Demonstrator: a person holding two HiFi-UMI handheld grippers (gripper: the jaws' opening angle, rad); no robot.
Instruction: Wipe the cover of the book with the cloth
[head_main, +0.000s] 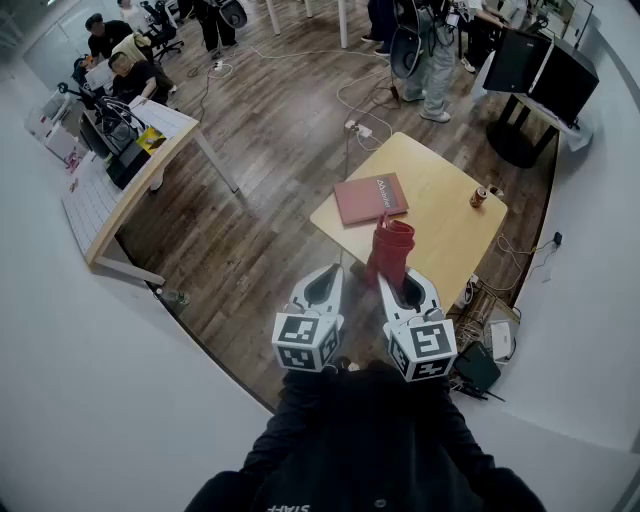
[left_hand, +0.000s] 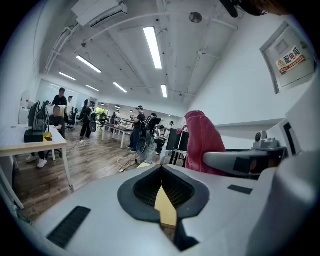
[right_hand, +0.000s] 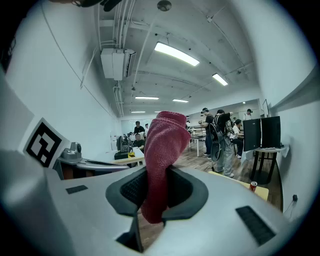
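Cloth (right_hand: 162, 150) is sitting pinched in my right hand-held gripper (right_hand: 154, 197). The jaws are clamping its lower part, and the rest is standing up above them in a soft red bunch. My left hand-held gripper (left_hand: 161, 186) is carrying nothing, its jaws pressing together along a thin line.

In the head view both are hovering side by side at the near side of the desk (head_main: 440, 230). They are pointing out into the room rather than down at it. The book (head_main: 370, 198) is lying flat and closed at about twelve o'clock from them, near the desk's left corner. A drink can (head_main: 479, 197) is standing at three o'clock from the book, well apart.

I am judging that the wiping is not yet under way. The cloth is looking light and limp, so I am expecting it to fold and drag. The bunch beyond the jaw tips is the part to lay on the cover. The book is looking stiff and smooth-covered, and I am guessing it may slide under a stroke. Pressing a corner with the empty left hand-held gripper should be steadying it.
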